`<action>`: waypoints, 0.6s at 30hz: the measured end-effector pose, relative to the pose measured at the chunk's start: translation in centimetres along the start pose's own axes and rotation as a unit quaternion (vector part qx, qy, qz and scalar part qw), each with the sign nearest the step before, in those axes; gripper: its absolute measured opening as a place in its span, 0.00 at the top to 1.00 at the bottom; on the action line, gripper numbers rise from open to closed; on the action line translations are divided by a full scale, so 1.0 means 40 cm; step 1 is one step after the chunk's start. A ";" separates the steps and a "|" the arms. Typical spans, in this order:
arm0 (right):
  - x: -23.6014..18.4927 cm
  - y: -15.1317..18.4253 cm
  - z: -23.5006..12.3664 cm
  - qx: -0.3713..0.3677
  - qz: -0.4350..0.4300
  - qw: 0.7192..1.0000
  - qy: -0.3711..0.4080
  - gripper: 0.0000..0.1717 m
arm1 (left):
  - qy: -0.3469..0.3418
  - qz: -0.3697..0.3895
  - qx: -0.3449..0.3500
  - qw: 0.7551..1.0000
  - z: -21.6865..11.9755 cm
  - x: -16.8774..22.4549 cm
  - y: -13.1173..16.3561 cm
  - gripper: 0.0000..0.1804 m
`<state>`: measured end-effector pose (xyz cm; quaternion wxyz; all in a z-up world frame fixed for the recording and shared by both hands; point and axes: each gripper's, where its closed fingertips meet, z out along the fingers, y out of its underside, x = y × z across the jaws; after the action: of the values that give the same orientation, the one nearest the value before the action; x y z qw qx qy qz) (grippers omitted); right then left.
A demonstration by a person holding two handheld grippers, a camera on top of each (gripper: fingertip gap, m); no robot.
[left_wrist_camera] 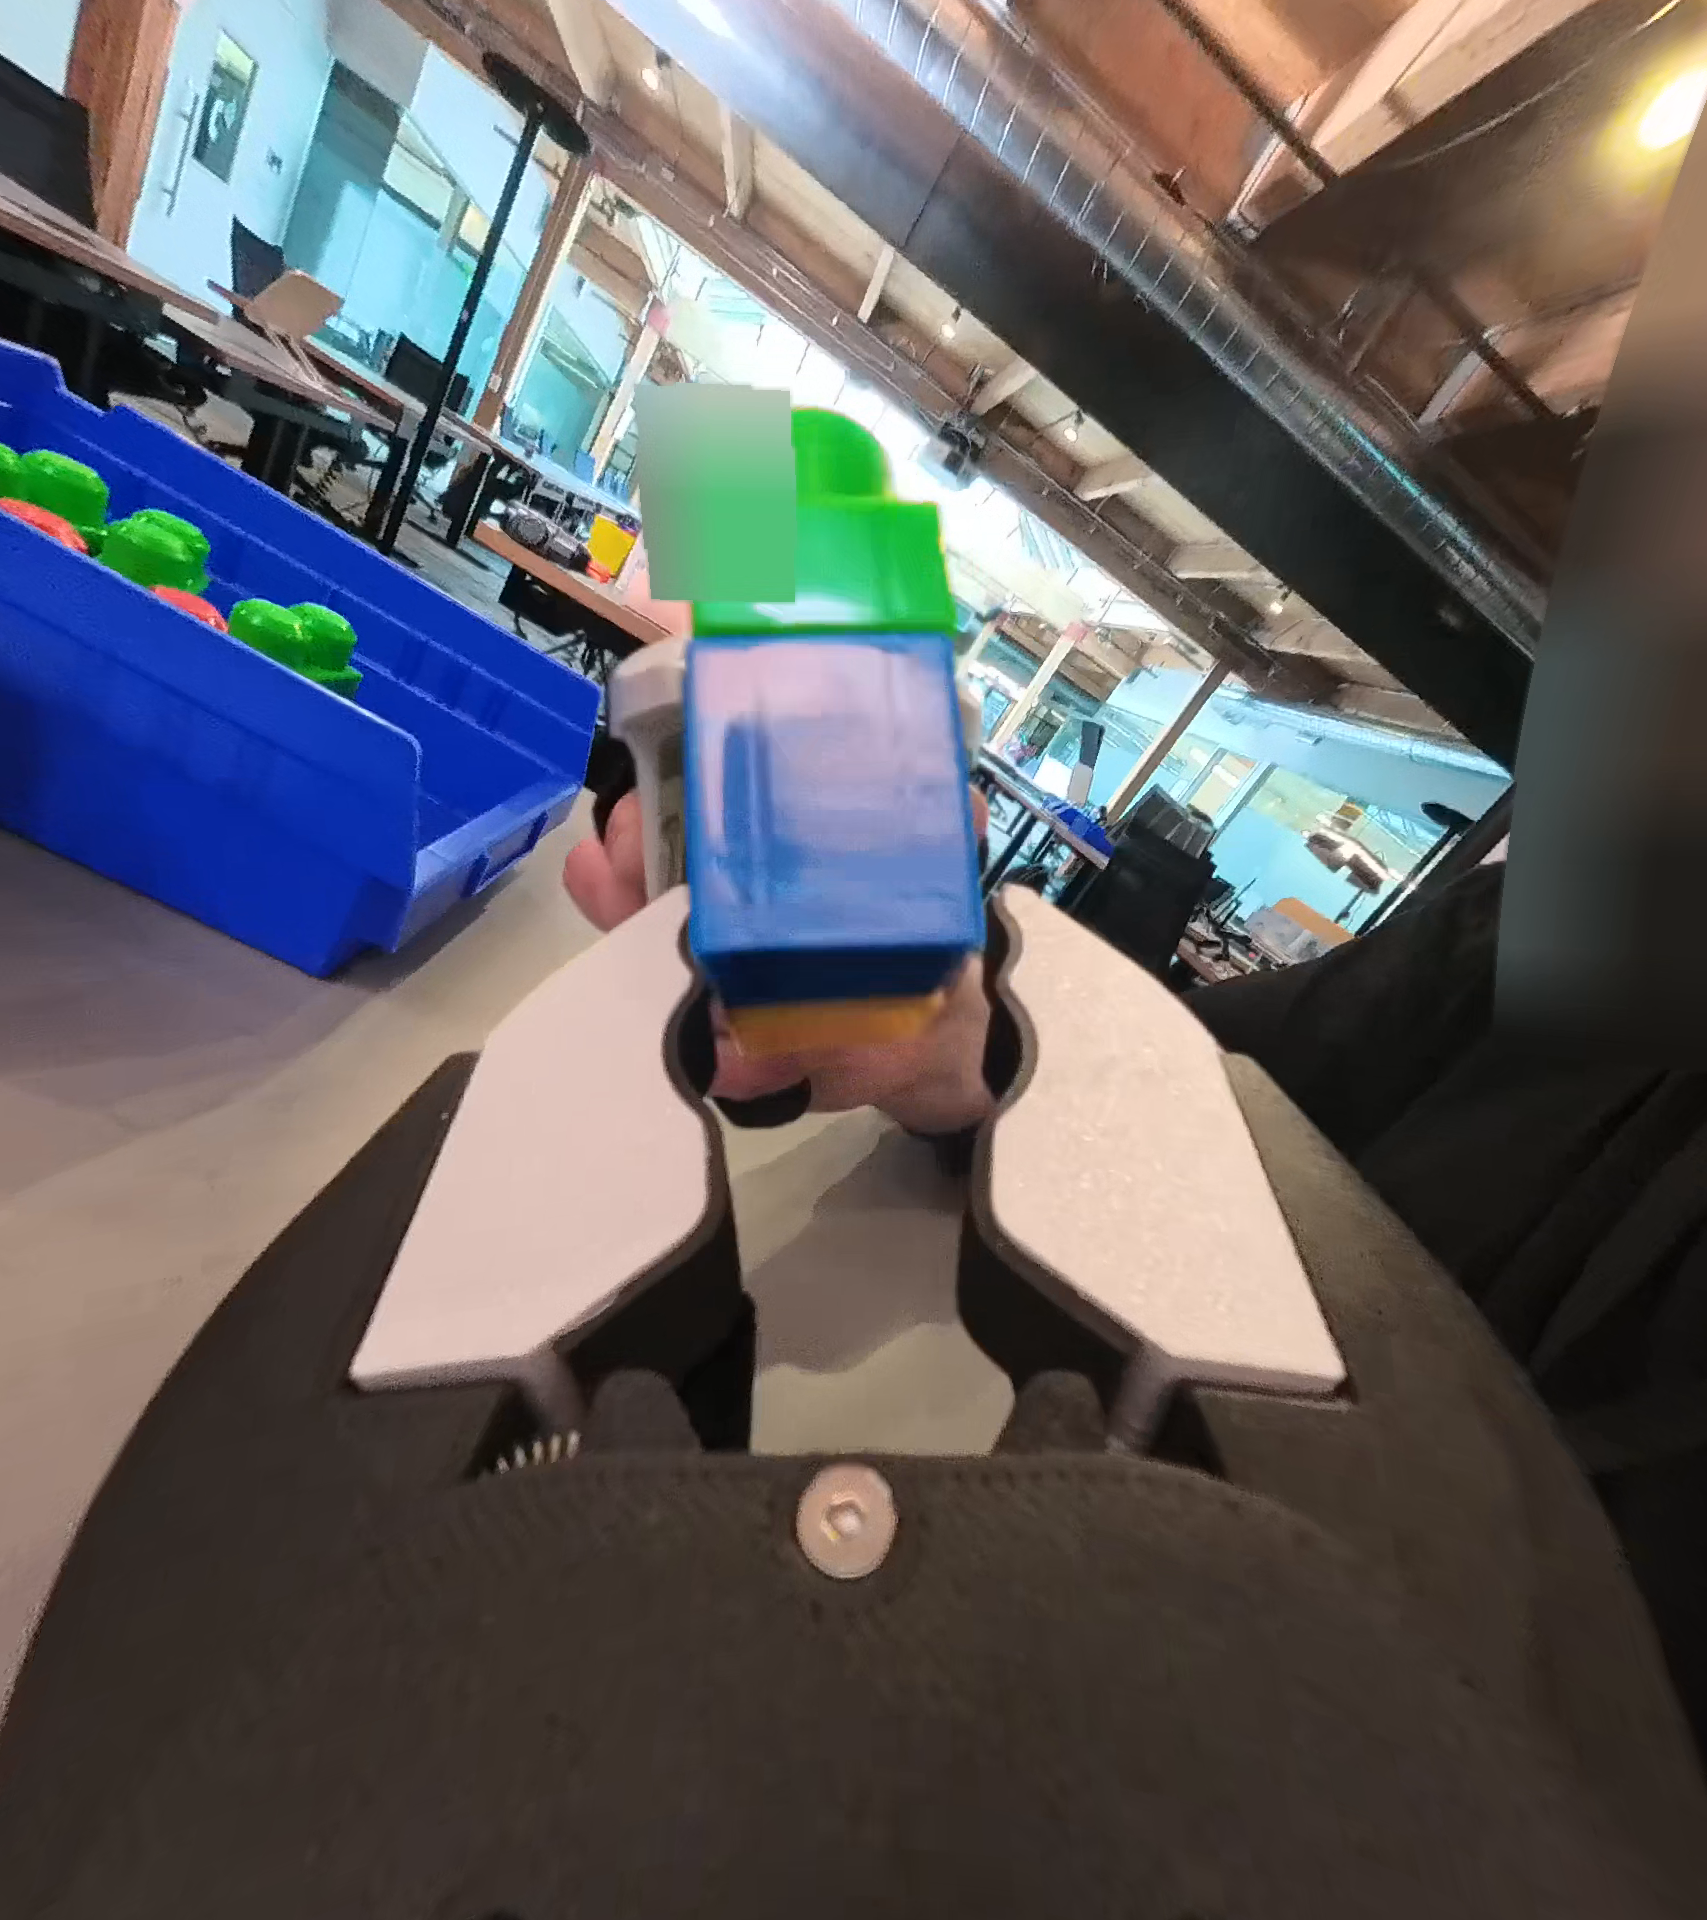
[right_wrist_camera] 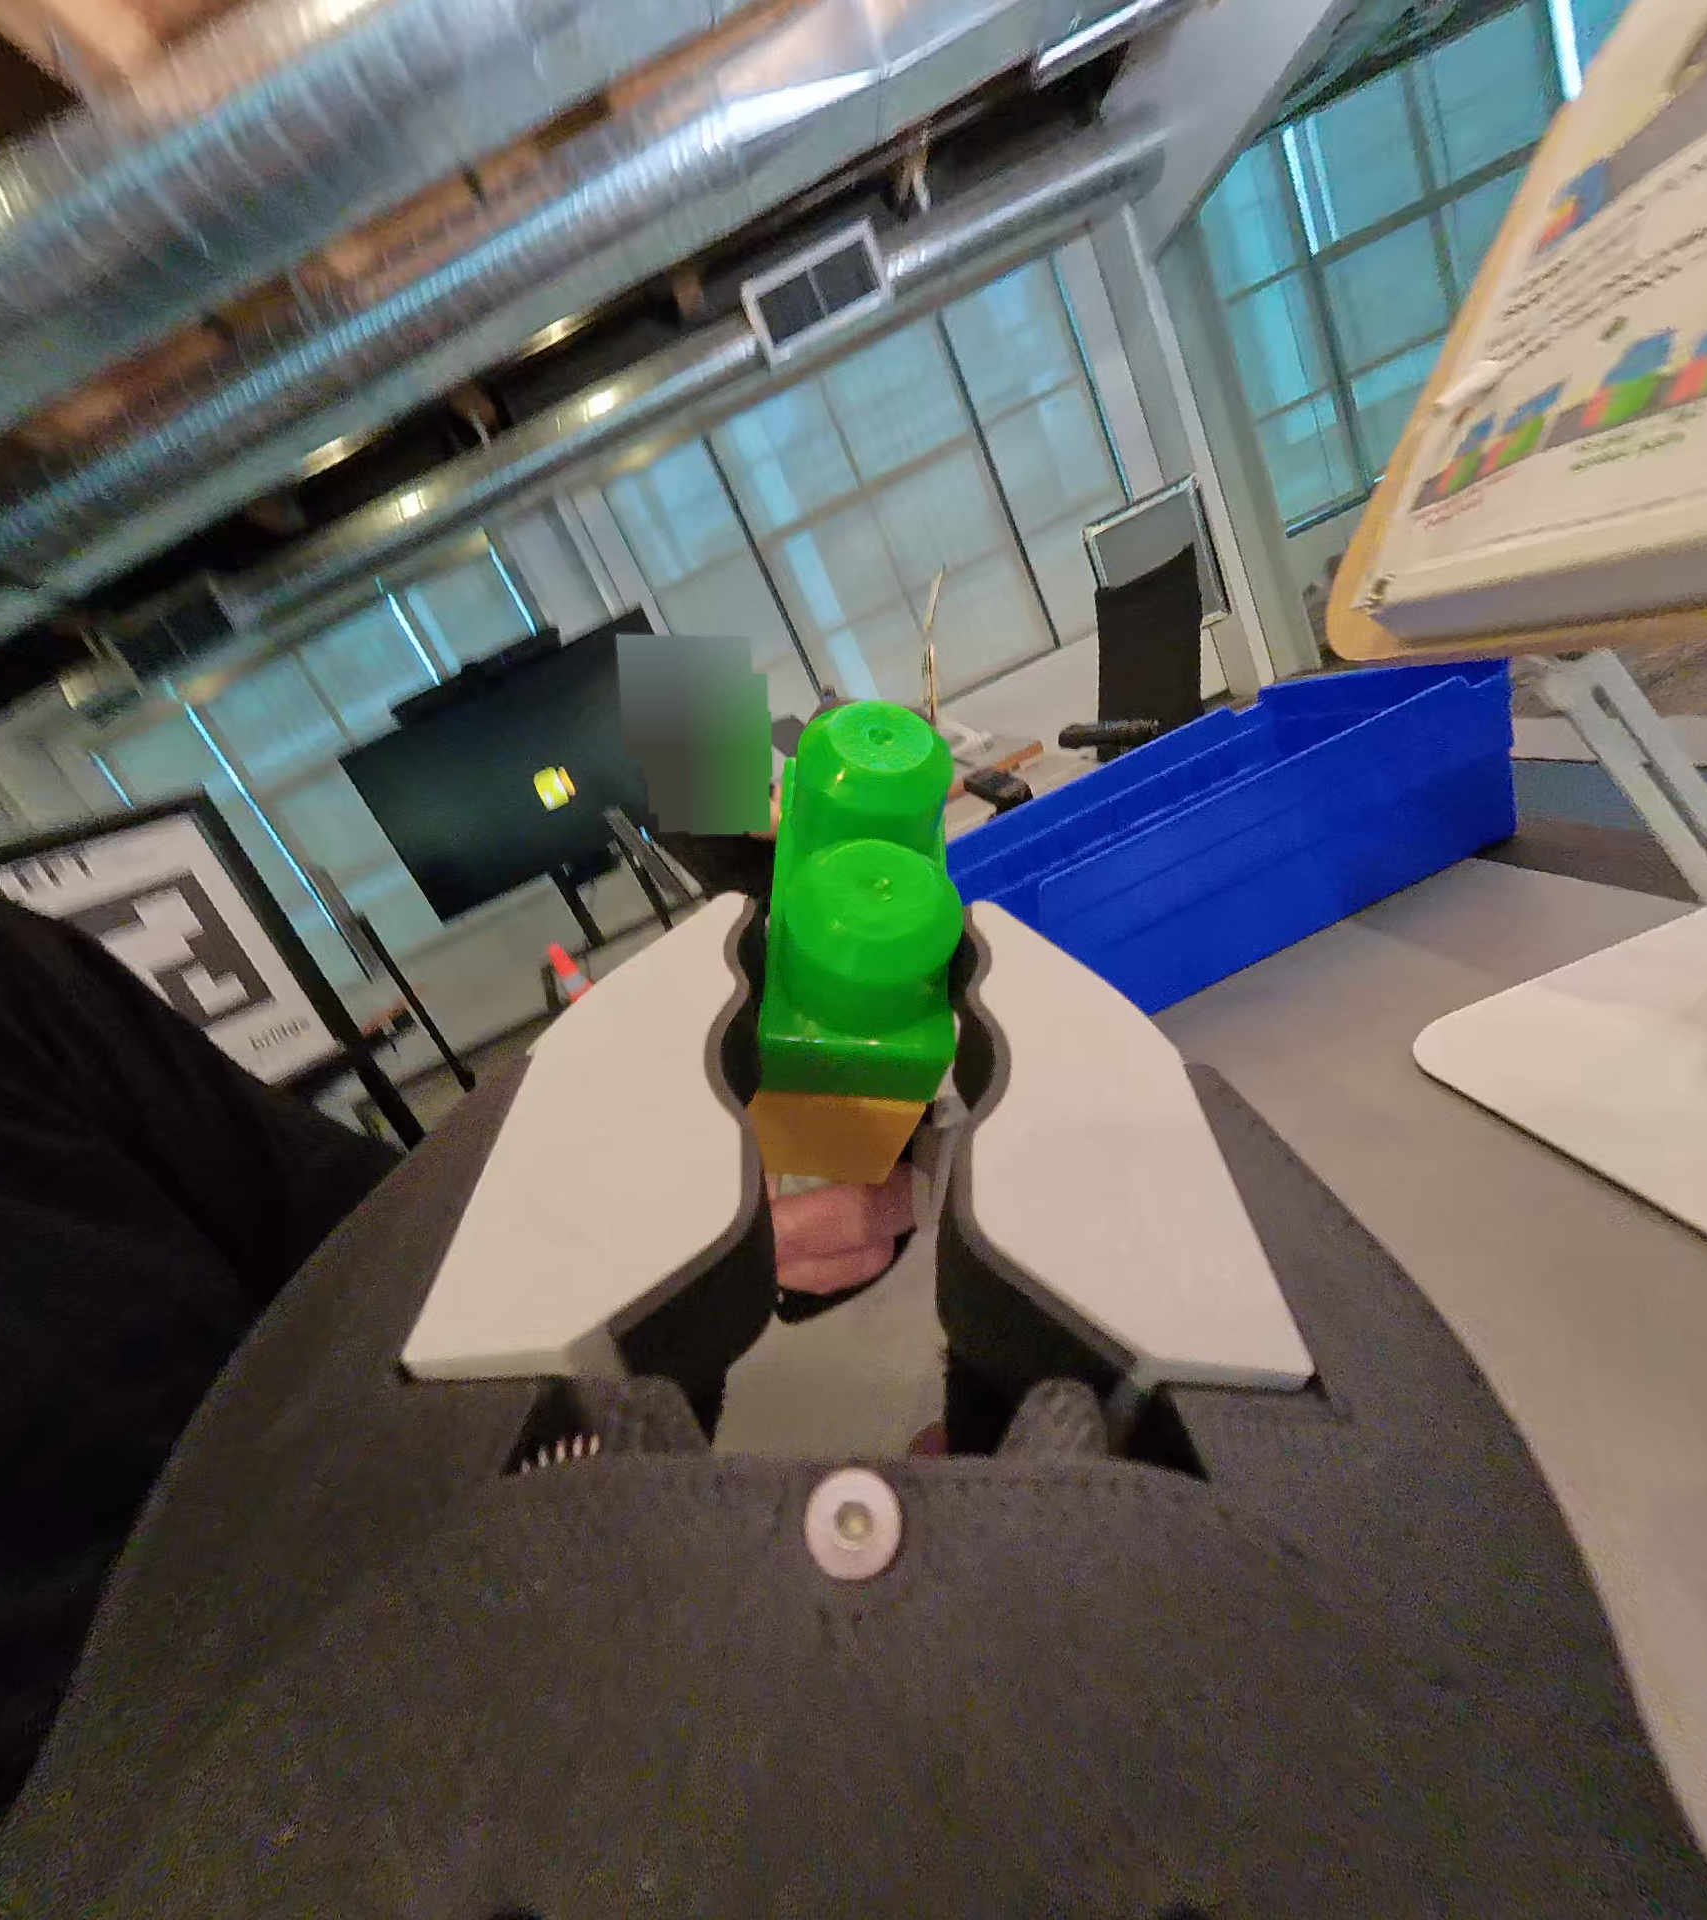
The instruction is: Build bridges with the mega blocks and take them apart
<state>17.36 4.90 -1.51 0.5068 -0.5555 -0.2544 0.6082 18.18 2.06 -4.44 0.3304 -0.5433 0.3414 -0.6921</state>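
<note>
Above the grey worktop (left_wrist_camera: 101, 1143), clear of its surface: small stack of mega blocks, green block (right_wrist_camera: 859, 935) joined to blue block (left_wrist_camera: 828, 800), yellow block (right_wrist_camera: 833, 1138) on the near underside.

Right tongs (right_wrist_camera: 859, 966): clenched on the green block, both pads against its sides, two studs pointing away from the camera.

Left tongs (left_wrist_camera: 838, 935): released. Blue block standing between the fingertips, dark gap showing along its right side, no squeeze visible.

Person's hand (left_wrist_camera: 610, 873) just behind the stack in the left wrist view.

Far left on the worktop: blue bin (left_wrist_camera: 205, 748), divided lengthwise, with loose green blocks (left_wrist_camera: 153, 551) and red blocks (left_wrist_camera: 49, 520) inside.

Right side: clipboard with printed sheet (right_wrist_camera: 1607, 312) tilted on a white stand (right_wrist_camera: 1659, 1091), just beside the bin.
</note>
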 end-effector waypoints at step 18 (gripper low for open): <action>0.012 0.004 -0.024 -0.017 -0.006 1.000 -0.003 0.72 | -0.023 -0.005 -0.058 0.998 0.000 -0.008 0.022 0.78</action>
<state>18.28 5.04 -2.11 0.5002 -0.5606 -0.2698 0.6023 18.32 1.85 -5.32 0.3027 -0.5793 0.3701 -0.6601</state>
